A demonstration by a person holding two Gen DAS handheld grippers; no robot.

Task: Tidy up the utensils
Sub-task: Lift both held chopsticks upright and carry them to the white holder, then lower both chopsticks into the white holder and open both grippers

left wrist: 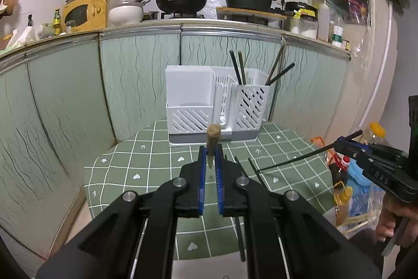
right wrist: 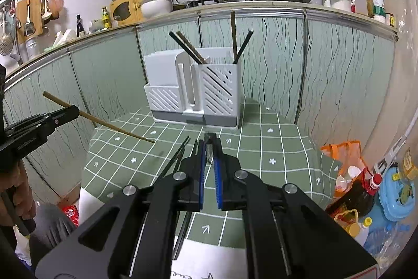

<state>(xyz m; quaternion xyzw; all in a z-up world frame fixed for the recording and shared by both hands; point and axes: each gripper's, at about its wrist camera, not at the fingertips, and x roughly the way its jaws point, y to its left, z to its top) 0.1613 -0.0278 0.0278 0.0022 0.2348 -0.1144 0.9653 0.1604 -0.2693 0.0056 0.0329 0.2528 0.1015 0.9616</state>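
Note:
My left gripper (left wrist: 211,151) is shut on a wooden chopstick (left wrist: 213,139), seen end-on and pointing at the white utensil holder (left wrist: 188,106). In the right wrist view that same gripper (right wrist: 73,110) holds the wooden chopstick (right wrist: 109,124) slanting down over the table's left edge. My right gripper (right wrist: 209,146) is shut on a black chopstick (right wrist: 209,139); from the left wrist view it (left wrist: 342,143) holds the black chopstick (left wrist: 295,158) above the table's right side. The holder (right wrist: 169,96) has several dark chopsticks (right wrist: 188,49) standing in its right compartment. Loose black chopsticks (right wrist: 180,156) lie on the table.
The holder stands at the back of a small table with a green checked cloth (left wrist: 146,169), against green cabinet fronts (left wrist: 65,101). Bottles and bags (right wrist: 360,190) crowd the floor to the right. A person's hand (left wrist: 392,224) grips the right tool.

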